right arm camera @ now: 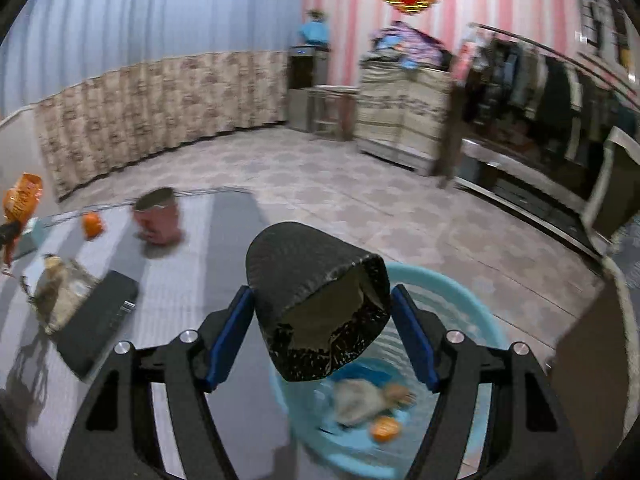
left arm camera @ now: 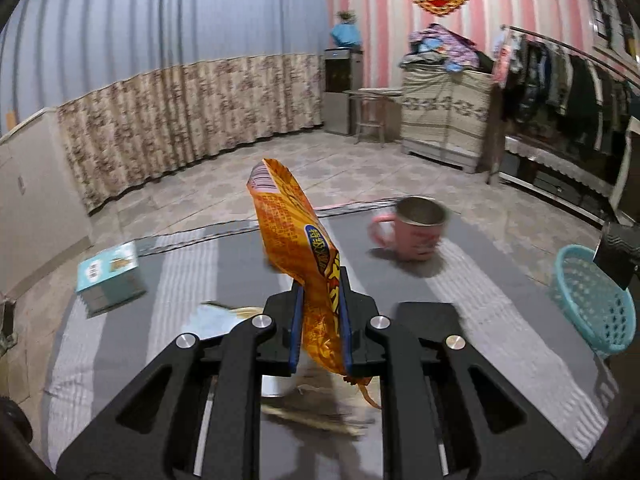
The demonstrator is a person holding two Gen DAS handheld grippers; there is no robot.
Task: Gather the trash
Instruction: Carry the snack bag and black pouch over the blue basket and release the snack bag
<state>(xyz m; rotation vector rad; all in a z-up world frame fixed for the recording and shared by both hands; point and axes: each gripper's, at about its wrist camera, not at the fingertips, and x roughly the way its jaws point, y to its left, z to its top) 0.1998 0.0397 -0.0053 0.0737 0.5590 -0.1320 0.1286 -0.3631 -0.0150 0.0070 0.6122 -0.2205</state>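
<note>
I see an orange snack wrapper (left arm camera: 298, 240) with yellow lettering between blue pads (left arm camera: 296, 328). On my grey-and-white striped tablecloth (left arm camera: 472, 300) sit a pink mug (left arm camera: 412, 236) and a teal box (left arm camera: 108, 276). The basket (right arm camera: 456, 300) is light blue; the crumpled cup (right arm camera: 312, 280) is black, speckled white.

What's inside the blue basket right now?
In the right wrist view, the blue basket holds a crumpled pale wrapper and an orange piece. The black cup between the right gripper jaws covers the rest.
</note>
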